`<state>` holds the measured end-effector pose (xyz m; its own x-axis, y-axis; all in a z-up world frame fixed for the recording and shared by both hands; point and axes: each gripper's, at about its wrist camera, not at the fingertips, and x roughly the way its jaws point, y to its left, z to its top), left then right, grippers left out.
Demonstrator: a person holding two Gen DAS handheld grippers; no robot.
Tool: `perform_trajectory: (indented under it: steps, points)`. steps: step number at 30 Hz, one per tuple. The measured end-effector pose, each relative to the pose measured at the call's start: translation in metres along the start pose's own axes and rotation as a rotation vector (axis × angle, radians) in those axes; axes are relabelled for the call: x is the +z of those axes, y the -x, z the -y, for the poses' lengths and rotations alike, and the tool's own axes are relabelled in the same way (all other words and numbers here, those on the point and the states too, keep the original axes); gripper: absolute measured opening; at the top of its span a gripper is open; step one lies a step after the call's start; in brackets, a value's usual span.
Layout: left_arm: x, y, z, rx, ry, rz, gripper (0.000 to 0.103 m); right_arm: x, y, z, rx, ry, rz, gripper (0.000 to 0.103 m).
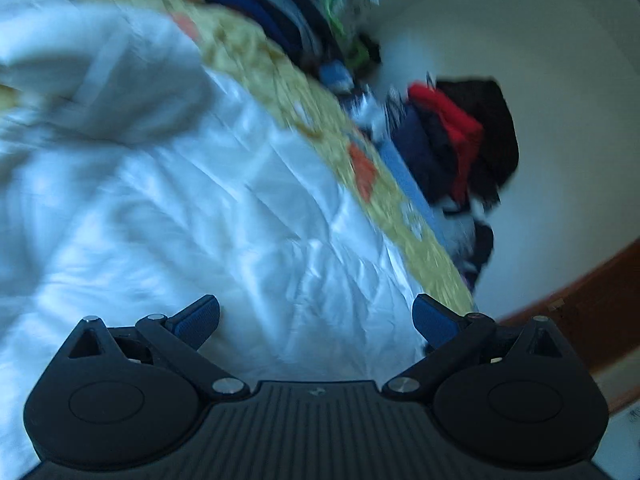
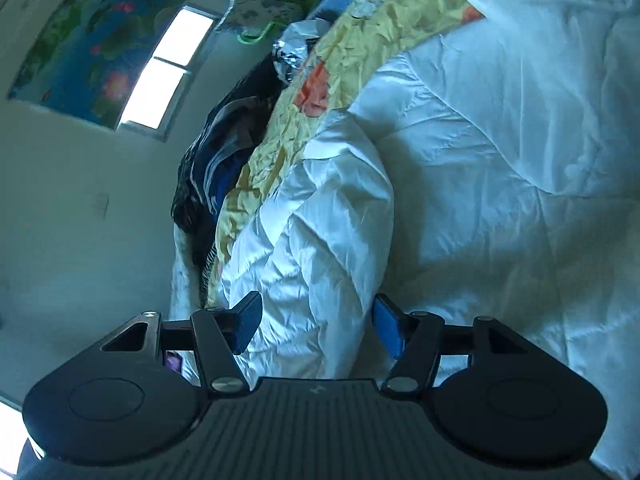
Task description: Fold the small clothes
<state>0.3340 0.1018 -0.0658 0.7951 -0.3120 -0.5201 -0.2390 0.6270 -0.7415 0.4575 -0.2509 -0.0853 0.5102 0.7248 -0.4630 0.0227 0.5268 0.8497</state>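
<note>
A crumpled white quilted cover (image 2: pixel 500 140) spreads over the bed ahead of both tools. Beyond it runs a wrinkled yellow patterned sheet with orange patches (image 1: pixel 280 80), and past that edge lies a heap of dark blue, black and red clothes (image 1: pixel 452 140), well apart from either tool. A white garment, bunched and blurred (image 1: pixel 100 80), rests on the cover ahead and to the left of the left hand-held gripper (image 1: pixel 316 320), whose blue-padded jaws stand wide with nothing between them. A raised fold of white cloth (image 2: pixel 320 240) runs forward from between the half-parted jaws of the right hand-held gripper (image 2: pixel 316 324); the pads do not press it. A bright window (image 2: pixel 160 76) and a blue floral hanging (image 2: pixel 88 48) lie far to its left.
</note>
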Motion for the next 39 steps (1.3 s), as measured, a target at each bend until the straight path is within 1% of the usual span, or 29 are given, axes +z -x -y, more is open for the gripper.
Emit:
perform_trajectory:
  steps: [1, 3, 4, 5, 6, 7, 8, 11, 12, 13, 15, 16, 17, 18, 19, 20, 21, 23, 25, 26, 28, 30, 31, 32, 33, 35, 37, 39]
  points:
    - [0.002, -0.010, 0.000, 0.004, 0.011, -0.025, 0.103, 0.001, -0.005, 0.001, -0.008, -0.005, -0.005, 0.057]
    - [0.005, -0.025, -0.001, 0.024, 0.026, -0.052, 0.101, -0.001, -0.014, 0.000, -0.049, 0.022, -0.018, 0.043]
    - [0.007, -0.030, 0.000, 0.043, 0.013, -0.051, 0.076, -0.004, -0.018, -0.001, -0.073, 0.046, -0.018, 0.025]
    - [0.007, -0.035, 0.003, 0.074, -0.019, -0.071, 0.031, -0.007, -0.019, -0.002, -0.087, 0.065, -0.019, 0.014]
    - [0.007, -0.041, 0.005, 0.113, -0.047, -0.111, 0.021, -0.010, -0.018, -0.001, -0.087, 0.078, -0.012, 0.014]
    - [0.006, -0.047, 0.004, 0.146, -0.062, -0.141, 0.020, -0.013, -0.016, 0.000, -0.080, 0.090, -0.006, 0.013]
    - [0.004, -0.050, 0.005, 0.162, -0.090, -0.147, 0.016, -0.017, -0.014, 0.001, -0.078, 0.099, -0.004, 0.012]
    - [-0.004, -0.057, 0.011, 0.201, -0.239, -0.120, 0.017, -0.024, -0.013, 0.012, -0.080, 0.088, -0.018, 0.011]
    - [-0.005, -0.058, 0.014, 0.210, -0.273, -0.110, 0.017, -0.025, -0.015, 0.016, -0.080, 0.077, -0.026, 0.011]
    - [-0.006, -0.059, 0.017, 0.220, -0.296, -0.107, 0.017, -0.024, -0.015, 0.020, -0.073, 0.065, -0.029, 0.018]
    - [-0.005, -0.056, 0.025, 0.235, -0.322, -0.105, 0.022, -0.022, -0.010, 0.025, -0.036, 0.031, -0.023, 0.023]
    - [-0.005, -0.050, 0.030, 0.246, -0.337, -0.103, 0.034, -0.020, -0.003, 0.026, -0.019, 0.010, -0.013, 0.031]
    - [-0.006, -0.042, 0.034, 0.254, -0.356, -0.097, 0.058, -0.020, 0.008, 0.027, 0.012, 0.002, 0.009, 0.040]
    - [-0.007, -0.029, 0.038, 0.253, -0.376, -0.074, 0.071, -0.021, 0.025, 0.029, 0.052, 0.012, 0.051, 0.044]
    - [-0.012, -0.011, 0.042, 0.242, -0.400, -0.025, 0.085, -0.023, 0.042, 0.031, 0.081, 0.031, 0.106, 0.053]
    - [-0.015, 0.004, 0.047, 0.224, -0.427, 0.023, 0.086, -0.024, 0.061, 0.034, 0.098, 0.055, 0.172, 0.059]
    - [-0.018, 0.014, 0.053, 0.198, -0.450, 0.034, 0.086, -0.026, 0.082, 0.039, 0.096, 0.077, 0.247, 0.060]
    - [-0.019, 0.022, 0.067, 0.117, -0.454, -0.020, 0.086, -0.022, 0.116, 0.054, 0.065, 0.069, 0.367, 0.062]
    - [-0.024, 0.020, 0.088, 0.022, -0.447, -0.055, 0.086, -0.011, 0.141, 0.077, 0.071, 0.003, 0.451, 0.062]
    - [-0.025, 0.012, 0.102, -0.012, -0.448, -0.075, 0.086, -0.005, 0.149, 0.087, 0.080, -0.024, 0.476, 0.062]
    - [-0.033, -0.008, 0.127, -0.090, -0.417, -0.122, 0.086, 0.005, 0.160, 0.102, 0.058, -0.049, 0.527, 0.062]
    - [-0.039, -0.038, 0.149, -0.160, -0.346, -0.186, 0.086, 0.008, 0.165, 0.109, -0.003, -0.020, 0.575, 0.063]
    - [-0.044, -0.054, 0.159, -0.190, -0.316, -0.225, 0.086, 0.007, 0.167, 0.112, -0.048, 0.005, 0.600, 0.064]
    - [-0.050, -0.070, 0.170, -0.210, -0.298, -0.266, 0.086, 0.006, 0.168, 0.115, -0.071, 0.015, 0.616, 0.065]
    - [-0.056, -0.090, 0.182, -0.214, -0.288, -0.304, 0.086, 0.003, 0.170, 0.121, -0.075, 0.016, 0.629, 0.065]
    - [-0.071, -0.124, 0.200, -0.221, -0.281, -0.371, 0.086, 0.002, 0.173, 0.131, -0.014, -0.001, 0.643, 0.069]
    - [-0.085, -0.153, 0.216, -0.230, -0.285, -0.413, 0.086, 0.006, 0.175, 0.138, 0.031, -0.004, 0.640, 0.071]
    - [-0.096, -0.178, 0.225, -0.198, -0.302, -0.432, 0.086, 0.009, 0.176, 0.141, 0.053, -0.017, 0.632, 0.071]
